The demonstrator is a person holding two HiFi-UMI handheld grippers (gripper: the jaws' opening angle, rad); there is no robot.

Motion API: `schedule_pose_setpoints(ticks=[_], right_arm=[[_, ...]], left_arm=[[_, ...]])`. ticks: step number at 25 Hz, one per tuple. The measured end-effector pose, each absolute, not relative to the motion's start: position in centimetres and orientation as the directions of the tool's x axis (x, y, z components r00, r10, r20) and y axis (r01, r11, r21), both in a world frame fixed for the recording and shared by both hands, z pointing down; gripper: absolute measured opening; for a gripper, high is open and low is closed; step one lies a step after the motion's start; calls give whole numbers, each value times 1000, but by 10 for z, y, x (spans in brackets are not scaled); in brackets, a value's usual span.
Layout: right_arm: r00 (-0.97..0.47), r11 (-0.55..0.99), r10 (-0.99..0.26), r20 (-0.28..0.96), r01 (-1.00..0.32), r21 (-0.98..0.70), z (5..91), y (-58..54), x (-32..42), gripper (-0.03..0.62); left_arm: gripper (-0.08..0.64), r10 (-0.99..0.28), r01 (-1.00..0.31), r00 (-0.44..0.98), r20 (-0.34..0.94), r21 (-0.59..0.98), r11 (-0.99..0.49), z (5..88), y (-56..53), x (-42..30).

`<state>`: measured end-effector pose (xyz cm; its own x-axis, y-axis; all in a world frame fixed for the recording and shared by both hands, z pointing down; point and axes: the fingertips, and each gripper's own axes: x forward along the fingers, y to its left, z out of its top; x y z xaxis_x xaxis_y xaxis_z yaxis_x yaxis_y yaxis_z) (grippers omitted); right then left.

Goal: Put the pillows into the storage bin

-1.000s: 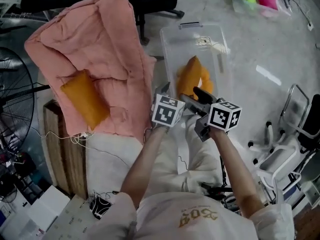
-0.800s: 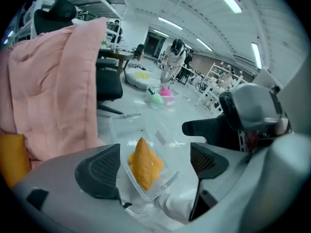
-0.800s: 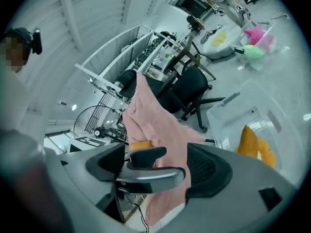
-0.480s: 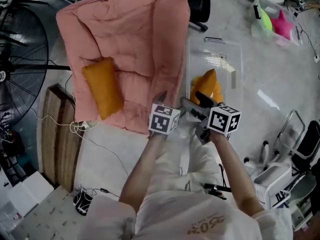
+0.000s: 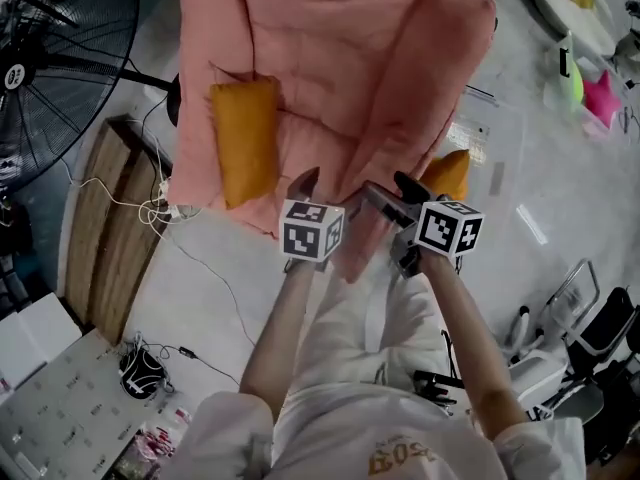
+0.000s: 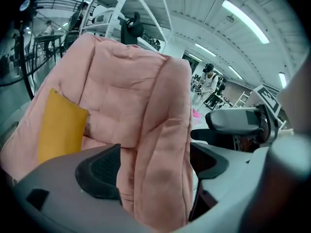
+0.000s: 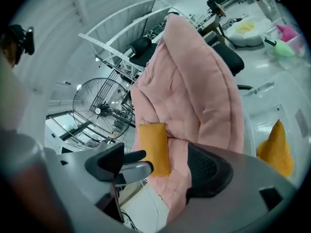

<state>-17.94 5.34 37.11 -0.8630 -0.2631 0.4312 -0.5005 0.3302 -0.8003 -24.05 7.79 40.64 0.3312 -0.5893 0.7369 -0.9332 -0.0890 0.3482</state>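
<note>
An orange pillow (image 5: 246, 138) lies on the left side of a pink padded lounge chair (image 5: 360, 58); it also shows as the pillow (image 6: 60, 125) and the pillow (image 7: 154, 147) in the gripper views. A second orange pillow (image 5: 448, 173) sits in the clear storage bin (image 5: 497, 158), which the chair half hides; this bin pillow (image 7: 277, 149) is at the right gripper view's right edge. My left gripper (image 5: 308, 182) and right gripper (image 5: 396, 190) hover side by side over the chair's near edge. Both stand open and hold nothing. The left gripper (image 6: 155, 166) frames the chair's cushion from a distance.
A large floor fan (image 5: 60, 28) stands at the far left, with a wooden board (image 5: 105, 228) and loose cables (image 5: 190, 258) on the floor beside it. A metal chair frame (image 5: 590, 328) is at the right. Bright toys (image 5: 590, 93) lie beyond the bin.
Both grippers have swung left, away from the bin and its pillow, over to the pink chair's near edge. The chair pillow now lies closer to the left gripper. Both stay open.
</note>
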Motion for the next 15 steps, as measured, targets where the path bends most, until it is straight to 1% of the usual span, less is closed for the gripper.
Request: schedule_pose_setpoints(ticks=[10,15], right_arm=[[-857,379,-181,483,-513,-770,415,45,-266,408],[-845,415,-133,518,-522,-745,449,48,-302,426]], left_arm=[[459,-604,-941,235,761,333,54,446,105,-342],[459,-606,-940,181,775,318,126,473,121,-383]])
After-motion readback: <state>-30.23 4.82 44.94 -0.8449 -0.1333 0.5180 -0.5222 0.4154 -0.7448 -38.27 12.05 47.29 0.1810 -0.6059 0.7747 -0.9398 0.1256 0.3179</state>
